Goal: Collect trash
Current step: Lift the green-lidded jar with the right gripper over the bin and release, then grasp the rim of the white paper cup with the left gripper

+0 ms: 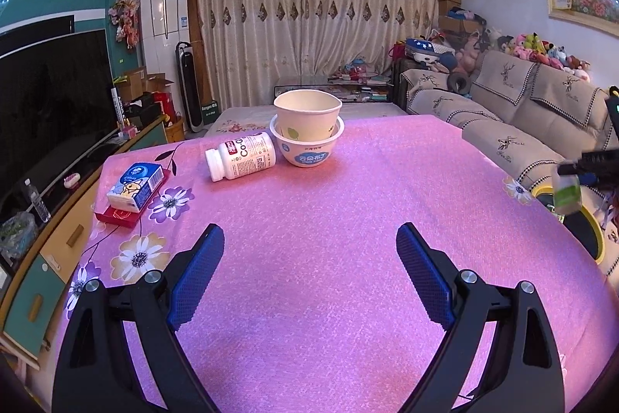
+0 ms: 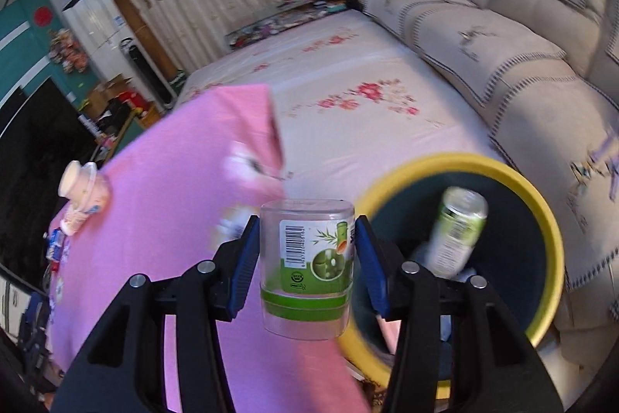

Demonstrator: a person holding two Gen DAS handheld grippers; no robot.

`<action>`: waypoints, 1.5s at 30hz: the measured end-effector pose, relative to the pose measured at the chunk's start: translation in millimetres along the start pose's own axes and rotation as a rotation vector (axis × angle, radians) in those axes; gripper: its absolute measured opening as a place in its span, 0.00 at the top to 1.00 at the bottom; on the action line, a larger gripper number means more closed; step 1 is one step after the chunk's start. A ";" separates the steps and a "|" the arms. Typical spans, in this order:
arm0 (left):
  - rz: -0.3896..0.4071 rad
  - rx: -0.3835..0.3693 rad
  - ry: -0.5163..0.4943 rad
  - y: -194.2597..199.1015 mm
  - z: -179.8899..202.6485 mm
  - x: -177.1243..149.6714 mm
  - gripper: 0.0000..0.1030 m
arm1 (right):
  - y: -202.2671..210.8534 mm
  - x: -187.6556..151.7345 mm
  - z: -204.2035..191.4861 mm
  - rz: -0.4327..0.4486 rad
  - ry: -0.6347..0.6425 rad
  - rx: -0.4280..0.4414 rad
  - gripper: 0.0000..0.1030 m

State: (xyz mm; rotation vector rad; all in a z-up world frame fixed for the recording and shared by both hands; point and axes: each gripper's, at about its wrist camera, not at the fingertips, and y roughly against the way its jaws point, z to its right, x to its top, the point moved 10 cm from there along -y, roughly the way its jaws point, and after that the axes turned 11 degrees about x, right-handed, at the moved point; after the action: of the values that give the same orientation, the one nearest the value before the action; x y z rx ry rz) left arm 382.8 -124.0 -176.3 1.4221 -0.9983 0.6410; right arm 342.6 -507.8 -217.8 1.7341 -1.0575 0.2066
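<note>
The surface (image 1: 329, 219), spread with a pink flowered cloth, took up most of the left wrist view, and off its right edge stood the bin (image 2: 541, 219), dark inside with a yellow rim, on the floor between the surface and the sofa (image 2: 503, 64). A green-labelled bottle (image 2: 458, 231) already lay in the bin.

The right hand-held gripper (image 2: 307, 258) was pinching a clear plastic container (image 2: 307, 258) with a green label and barcode, one blue pad on each side of its body. The container stood roughly upright between the pads, its long axis crossing the line of the fingers. It hung over the edge of the surface, with the bin's mouth just beside it, to the right and lower. So the coming move looked like a short carry rightward until the container cleared the yellow rim, then a release. The blur makes the exact gap hard to judge.

The left hand-held gripper (image 1: 309, 258) was spread wide and held nothing, hovering low over the cloth. Ahead of it and well apart sat two stacked paper bowls (image 1: 307, 132), with a white pill bottle (image 1: 240, 155) on its side just left of them, cap pointing left toward the viewer. A tissue pack (image 1: 133, 186) rested on a red box (image 1: 116, 215) near the left edge. For these the left hand was plainly the nearer one.
</note>
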 end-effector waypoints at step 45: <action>-0.091 -0.012 -0.096 -105.6 59.5 121.5 0.39 | 19.3 -54.0 -73.7 0.185 0.273 0.032 0.43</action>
State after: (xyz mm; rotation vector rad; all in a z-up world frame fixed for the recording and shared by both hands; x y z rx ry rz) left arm 521.0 -215.8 -132.3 1.4907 -1.0047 0.5034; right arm 321.2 -417.9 -203.9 1.5820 -1.0152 0.5638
